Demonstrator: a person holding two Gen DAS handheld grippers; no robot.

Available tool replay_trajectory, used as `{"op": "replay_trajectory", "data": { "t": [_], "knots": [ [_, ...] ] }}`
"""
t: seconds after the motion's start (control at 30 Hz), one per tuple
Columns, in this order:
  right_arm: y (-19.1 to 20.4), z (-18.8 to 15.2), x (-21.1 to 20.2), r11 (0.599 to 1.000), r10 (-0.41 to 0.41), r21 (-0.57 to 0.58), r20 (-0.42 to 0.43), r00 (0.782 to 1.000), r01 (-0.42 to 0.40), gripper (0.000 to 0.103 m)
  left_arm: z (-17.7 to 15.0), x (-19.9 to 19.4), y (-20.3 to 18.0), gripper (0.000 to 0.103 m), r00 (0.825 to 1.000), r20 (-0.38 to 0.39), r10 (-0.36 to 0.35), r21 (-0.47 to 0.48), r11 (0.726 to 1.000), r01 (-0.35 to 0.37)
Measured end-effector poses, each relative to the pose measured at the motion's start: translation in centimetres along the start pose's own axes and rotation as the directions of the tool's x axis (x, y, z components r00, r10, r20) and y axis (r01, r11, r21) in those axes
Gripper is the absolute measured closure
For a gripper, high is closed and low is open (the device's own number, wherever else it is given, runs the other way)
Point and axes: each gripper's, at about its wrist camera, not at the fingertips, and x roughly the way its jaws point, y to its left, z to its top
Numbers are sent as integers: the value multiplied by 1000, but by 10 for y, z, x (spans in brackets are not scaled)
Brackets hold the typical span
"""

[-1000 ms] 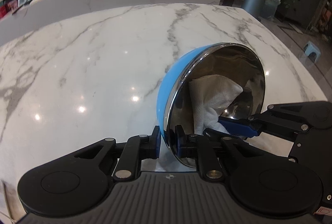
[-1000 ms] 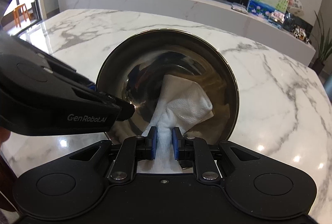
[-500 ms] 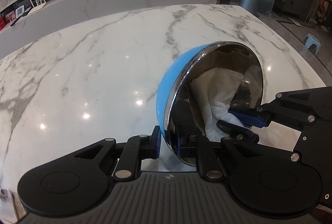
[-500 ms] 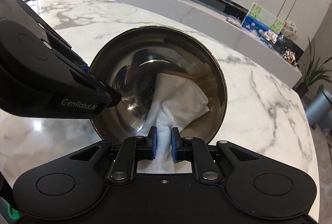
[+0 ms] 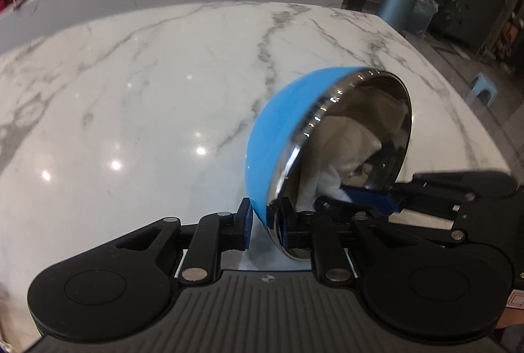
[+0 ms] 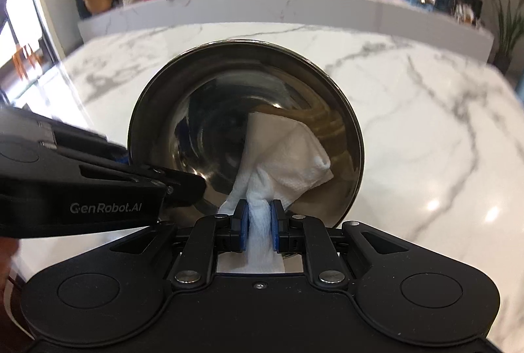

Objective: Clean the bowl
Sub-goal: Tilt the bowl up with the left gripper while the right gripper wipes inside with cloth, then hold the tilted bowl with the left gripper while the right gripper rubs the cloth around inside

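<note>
Tilting bowl (image 5: 278,130) rim pinched in left claw (image 5: 265,223), jaws opening, right claw (image 6: 259,223) clamping cloth (image 6: 288,156) inside

A white marble table (image 5: 137,110) with grey veins and glossy light reflections spans both views; nothing visibly lies on its surface.

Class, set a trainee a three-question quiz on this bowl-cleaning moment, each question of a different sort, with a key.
1. True or false: the bowl lies flat on the marble table.
2. What does the right gripper pinch? A sponge, B white paper towel, C spoon.
3. Fill in: the left gripper clamps the bowl's ____.

Key: 1 false, it is tipped up on edge; 2 B; 3 rim.
</note>
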Motion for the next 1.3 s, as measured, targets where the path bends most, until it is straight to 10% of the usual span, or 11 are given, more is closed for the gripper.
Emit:
{"op": "replay_trajectory", "data": {
  "t": [0.37, 0.67, 1.3],
  "knots": [
    [18, -3, 1, 989, -55, -134, 5, 998, 55, 92, 1, 4, -1, 88, 1000, -18, 15, 23, 1000, -15],
    [40, -12, 2, 900, -219, -372, 69, 973, 229, 92, 2, 2, -8, 88, 999, -11, 45, 80, 996, -44],
    [-2, 8, 2, 1000, -10, -4, -10, 1000, 10, 91, 3, 10, 1, 89, 999, -28, -43, -19, 999, 42]
  ]
}}
